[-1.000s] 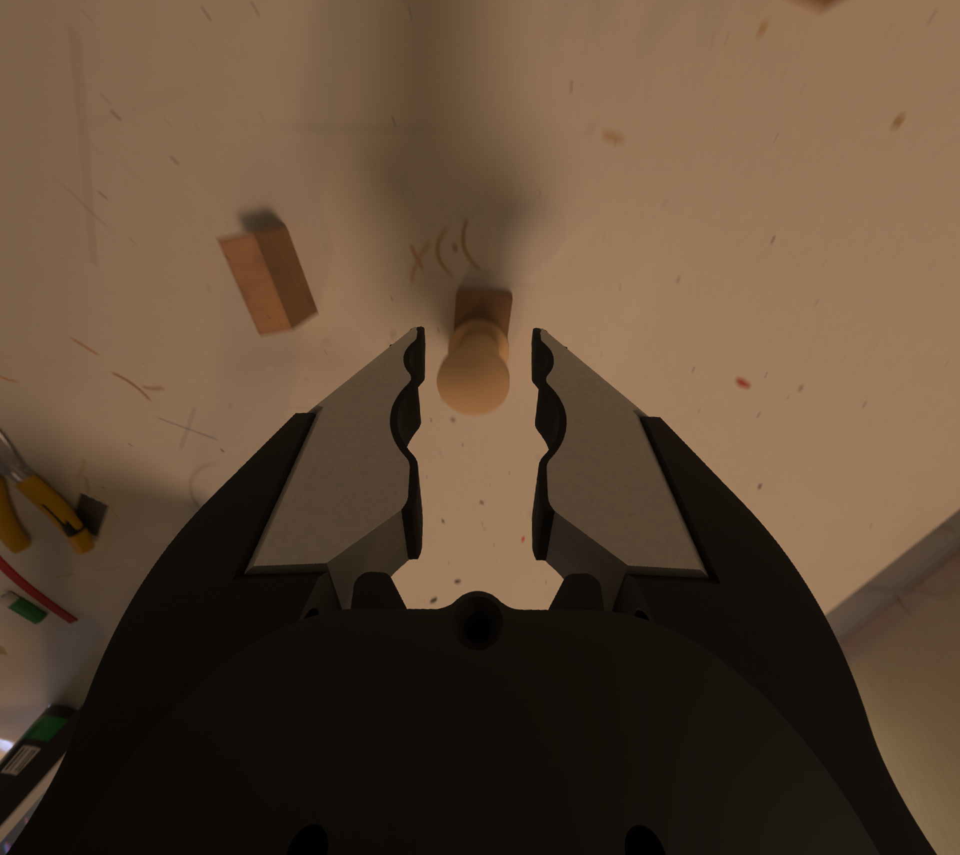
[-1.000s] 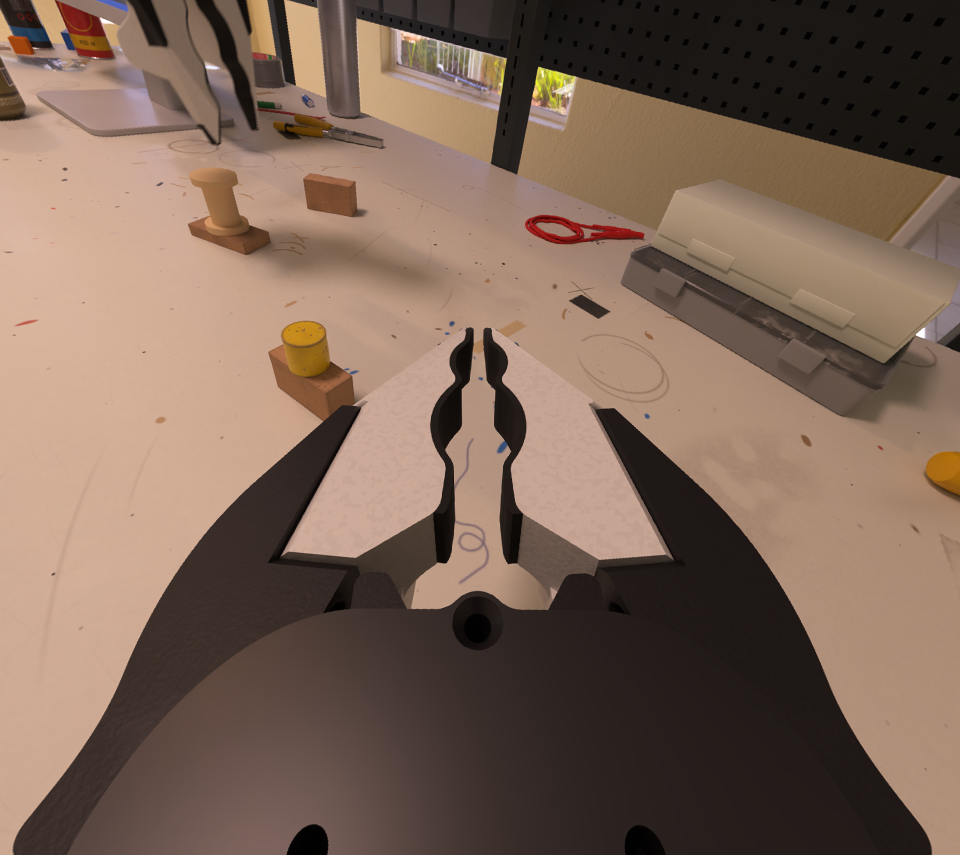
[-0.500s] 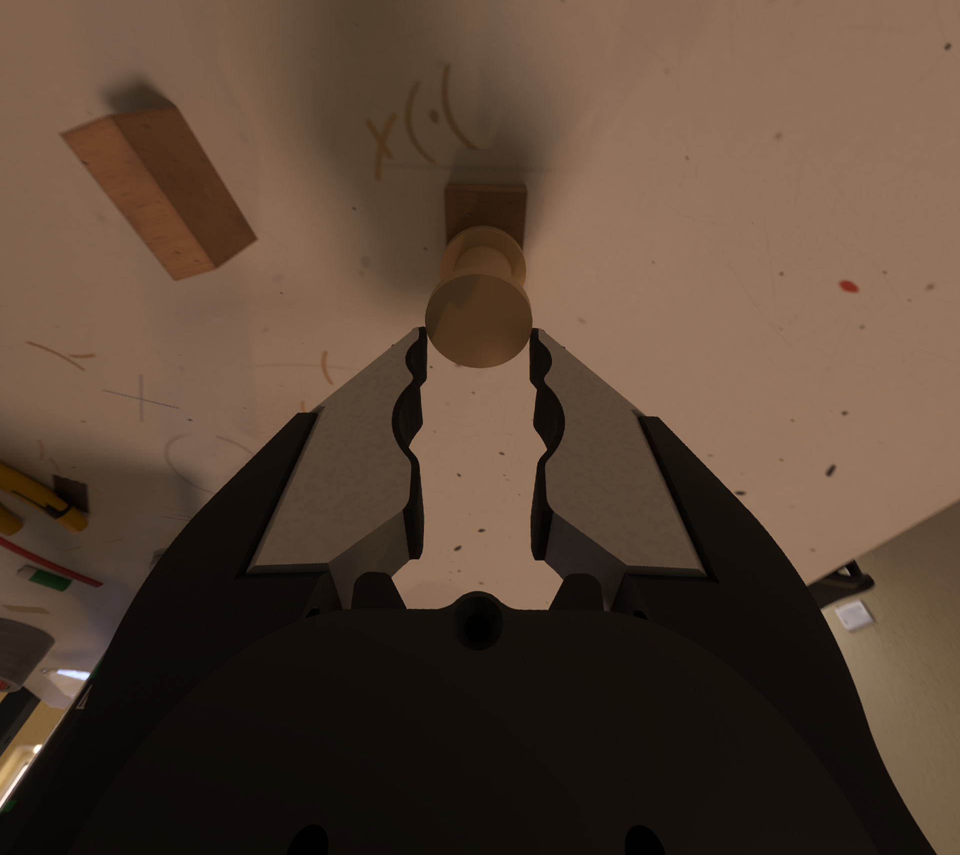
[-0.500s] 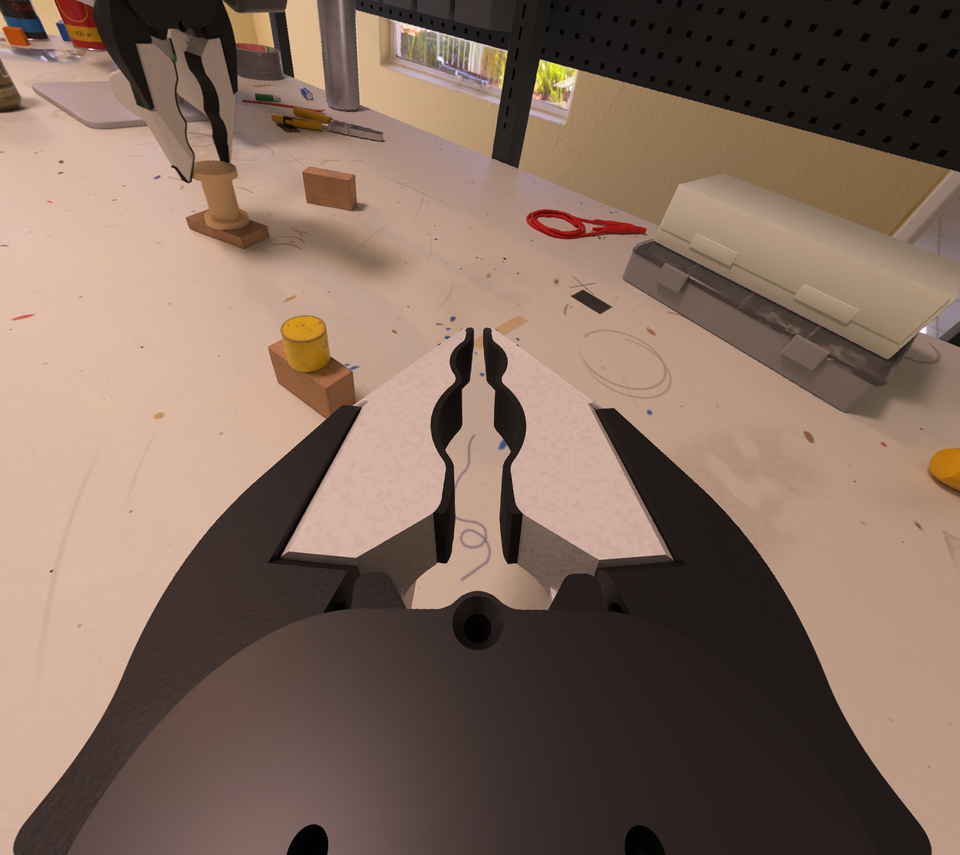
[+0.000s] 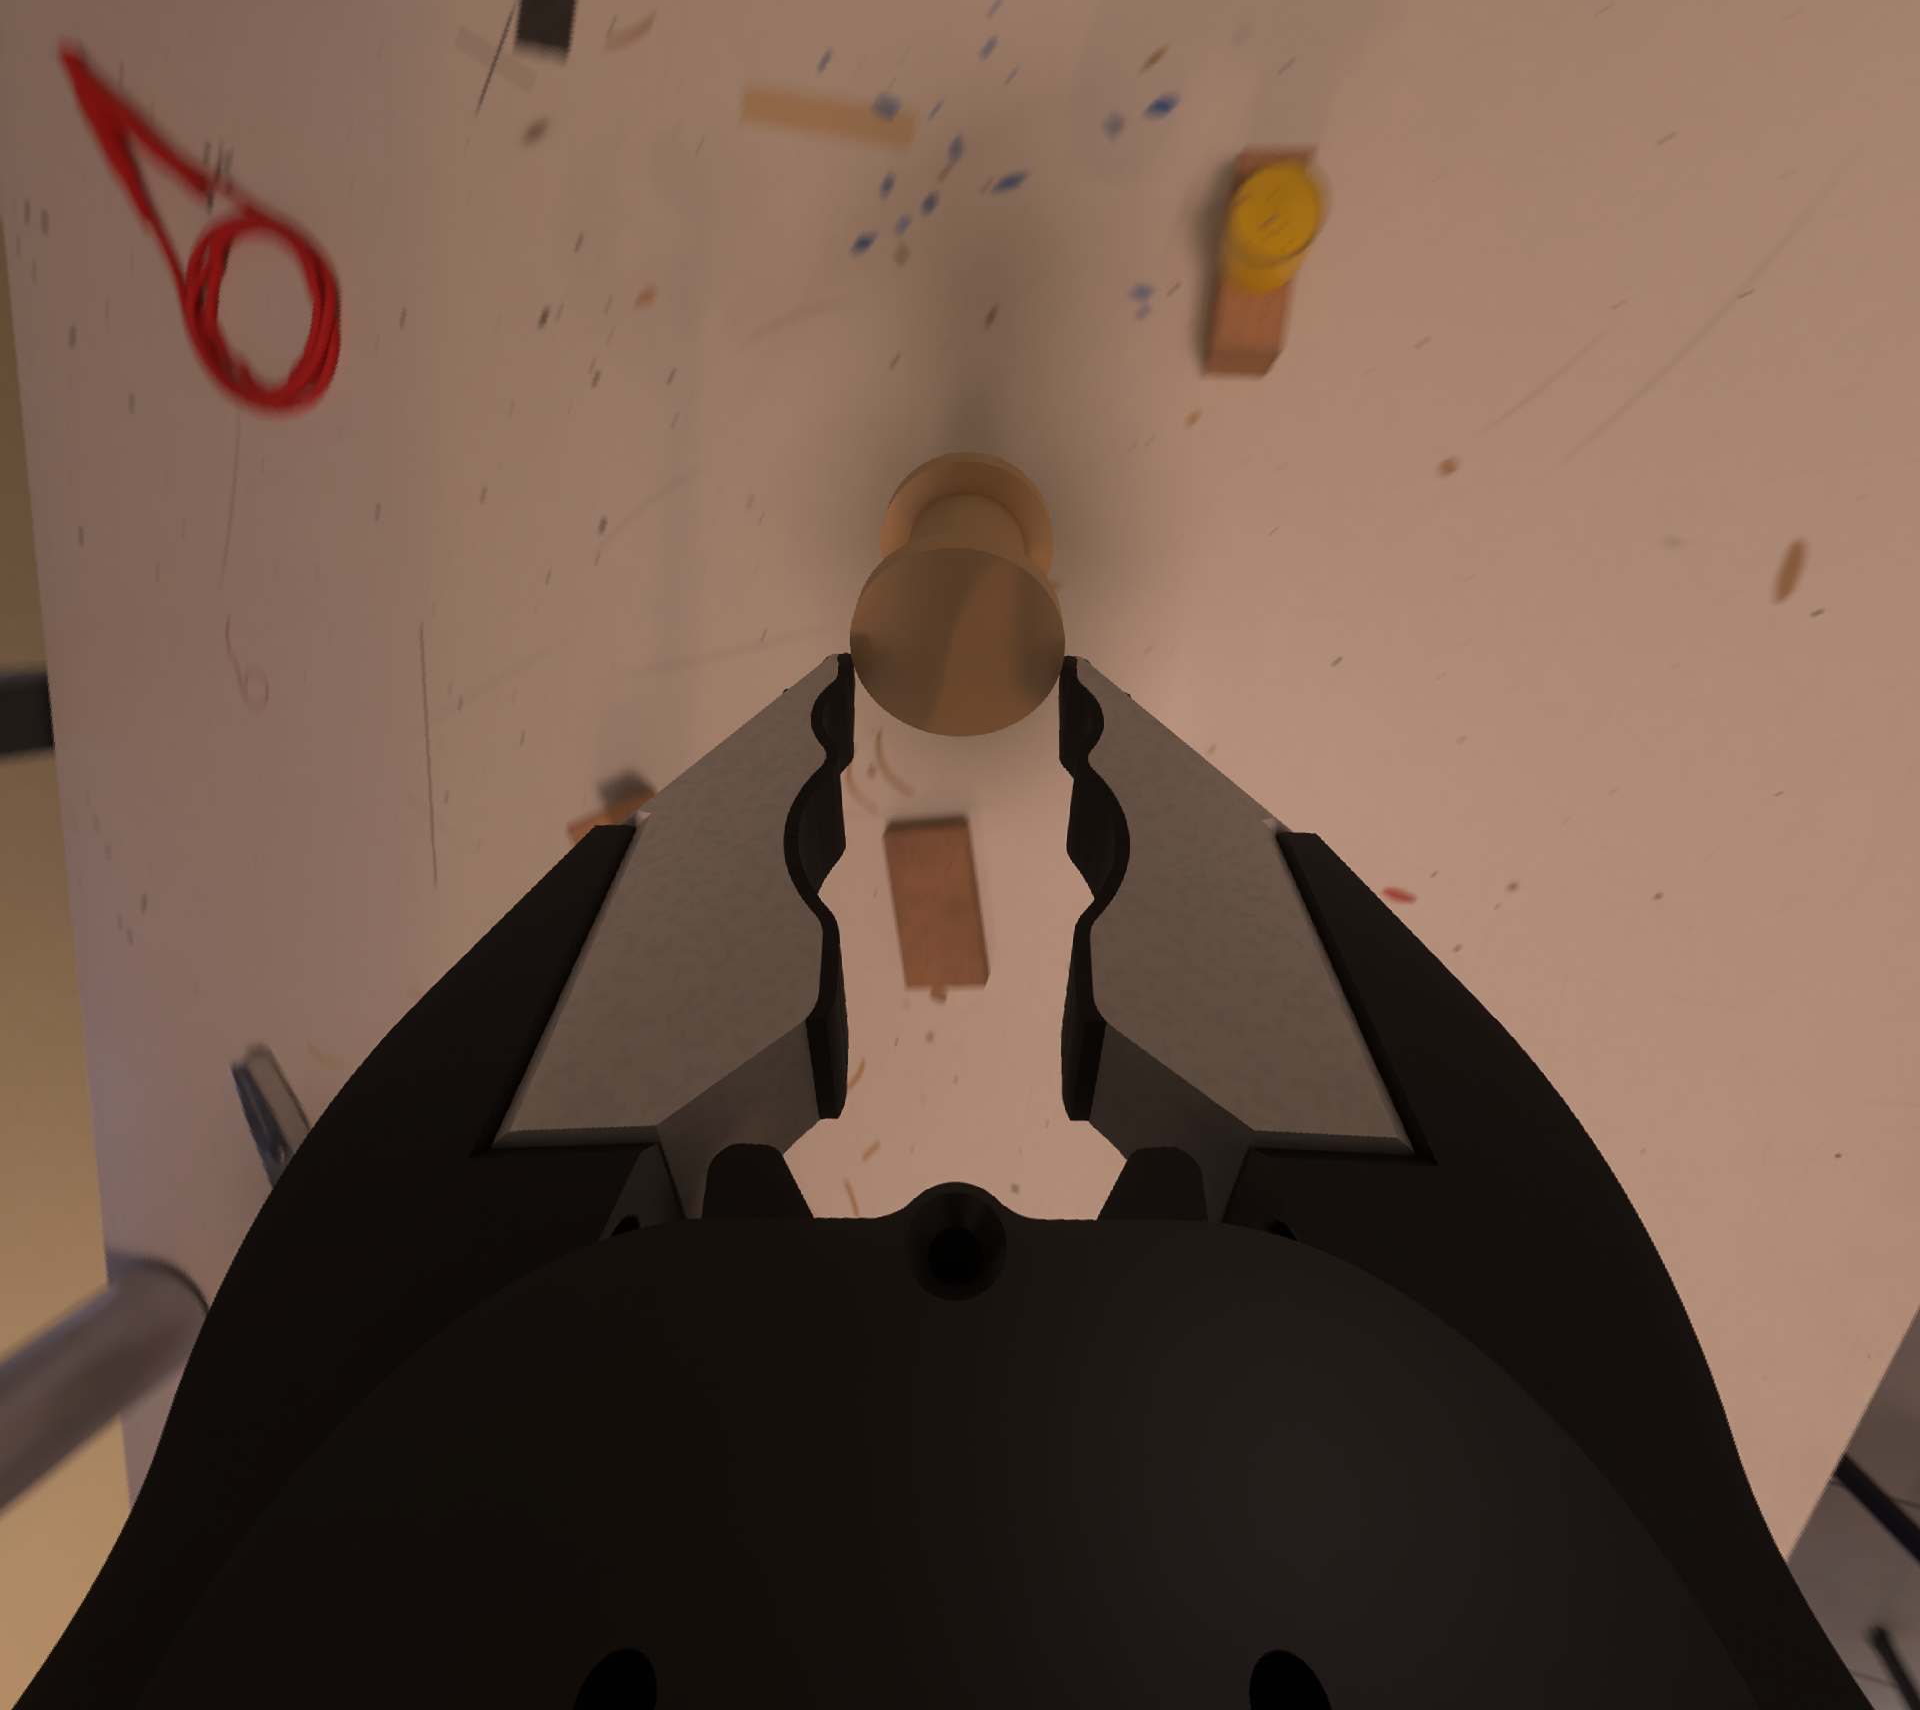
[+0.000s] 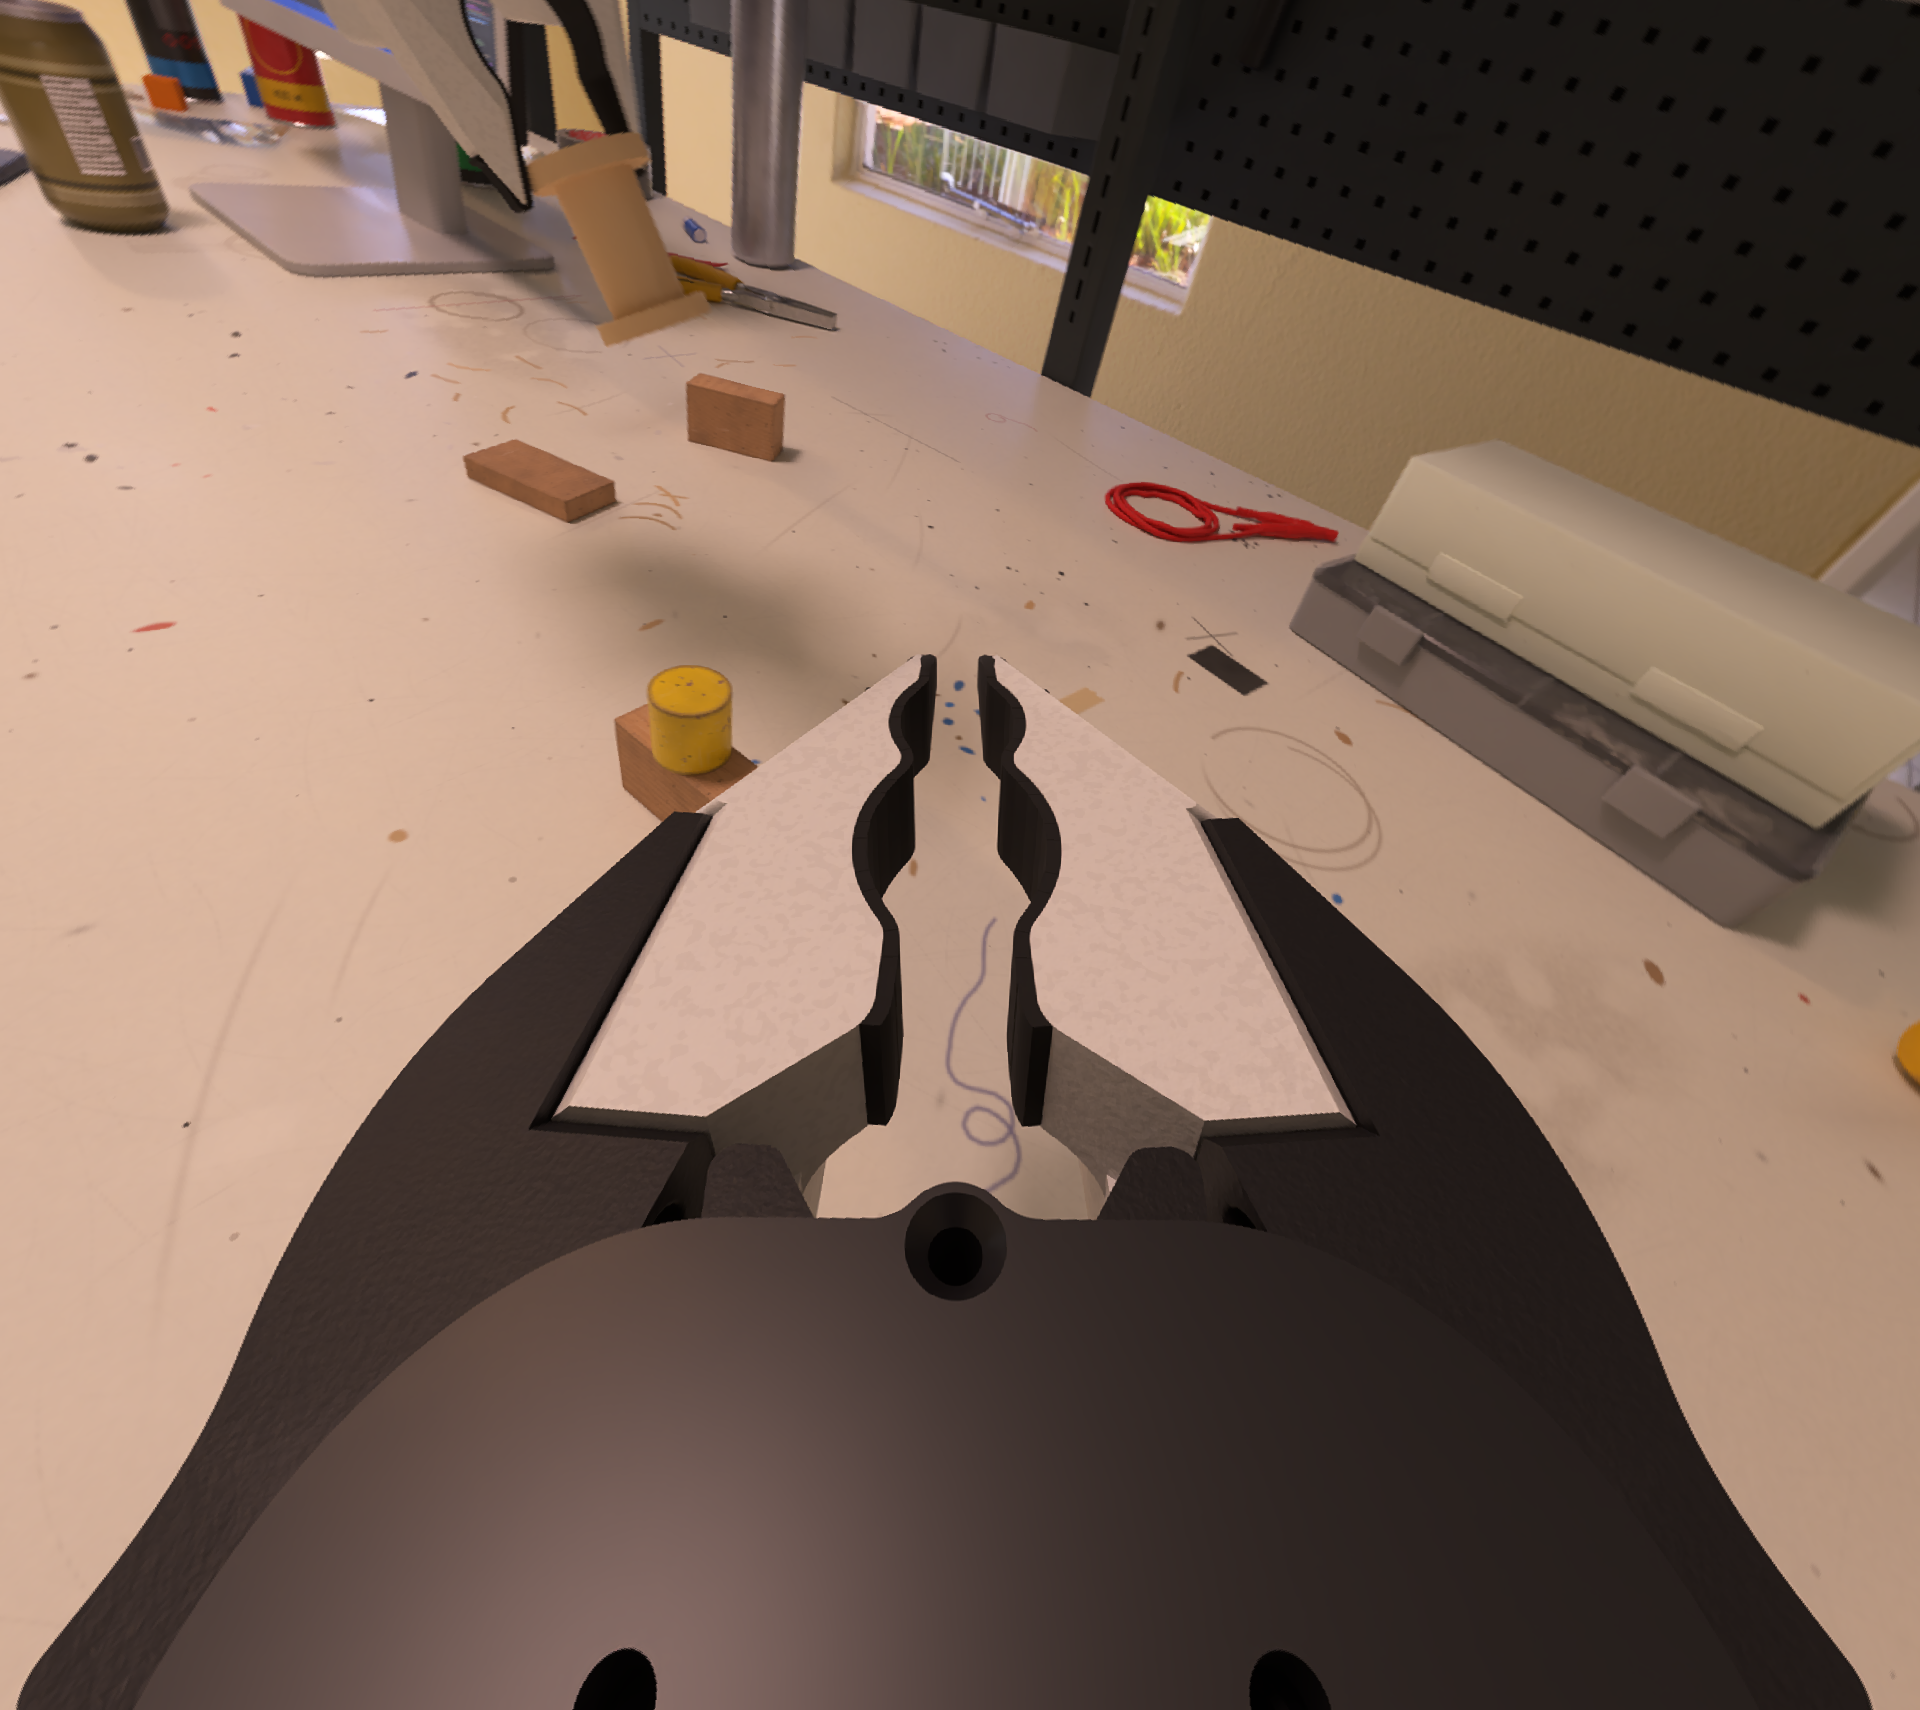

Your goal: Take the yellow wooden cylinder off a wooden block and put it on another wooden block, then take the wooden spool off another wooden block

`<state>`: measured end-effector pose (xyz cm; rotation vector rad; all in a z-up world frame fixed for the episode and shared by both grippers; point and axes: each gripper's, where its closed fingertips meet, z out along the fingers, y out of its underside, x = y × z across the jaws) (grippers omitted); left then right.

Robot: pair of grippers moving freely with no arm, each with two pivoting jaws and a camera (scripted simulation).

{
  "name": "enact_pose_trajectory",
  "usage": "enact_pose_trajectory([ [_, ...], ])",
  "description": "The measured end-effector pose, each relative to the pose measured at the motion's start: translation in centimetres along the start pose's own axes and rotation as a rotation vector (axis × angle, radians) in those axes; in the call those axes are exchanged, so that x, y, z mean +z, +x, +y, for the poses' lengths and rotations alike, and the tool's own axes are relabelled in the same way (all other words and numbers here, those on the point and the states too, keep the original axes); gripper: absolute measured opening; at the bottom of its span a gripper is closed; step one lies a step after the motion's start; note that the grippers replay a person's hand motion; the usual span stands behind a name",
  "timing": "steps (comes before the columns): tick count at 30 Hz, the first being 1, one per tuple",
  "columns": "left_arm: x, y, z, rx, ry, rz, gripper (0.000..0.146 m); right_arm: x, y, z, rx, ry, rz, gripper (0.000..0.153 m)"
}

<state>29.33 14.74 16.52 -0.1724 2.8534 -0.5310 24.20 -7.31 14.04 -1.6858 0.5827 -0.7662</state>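
Observation:
My left gripper (image 5: 956, 673) is shut on the wooden spool (image 5: 958, 621) by its top flange and holds it tilted in the air. The flat wooden block (image 5: 935, 902) lies bare on the table below it. The right wrist view shows the same: left gripper (image 6: 571, 164), spool (image 6: 613, 237), flat block (image 6: 538, 479), and a second bare block (image 6: 735, 414). The yellow cylinder (image 6: 689, 718) stands on a third wooden block (image 6: 665, 777), just left of my right gripper (image 6: 954, 673), which is shut and empty above the table. The cylinder also shows in the left wrist view (image 5: 1270, 221).
A grey case (image 6: 1621, 673) lies at the right, with a red cable (image 6: 1195, 512) beside it. A metal flask (image 6: 767, 102), pliers (image 6: 748, 294), a monitor stand (image 6: 395, 206) and a can (image 6: 73, 112) stand along the back by the pegboard.
My left gripper came down onto the spool, shut on its top flange and lifted it off the flat block, now tilted in the air. The right gripper stayed shut and shifted only slightly.

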Motion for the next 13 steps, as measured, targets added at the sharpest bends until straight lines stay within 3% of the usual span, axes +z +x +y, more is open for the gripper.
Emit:
enact_pose_trajectory([
  [6, 2.4, 5.6, -5.9, 0.169, 0.038, 0.099, 0.039, 0.1, -0.8, -0.4, -0.078, -0.006, -0.003, 0.011],
  [13, 6.5, 11.3, -10.1, 0.303, -0.003, 0.246, 0.039, -0.3, 1.2, 0.3, -0.03, -0.008, 0.048, 0.011],
])
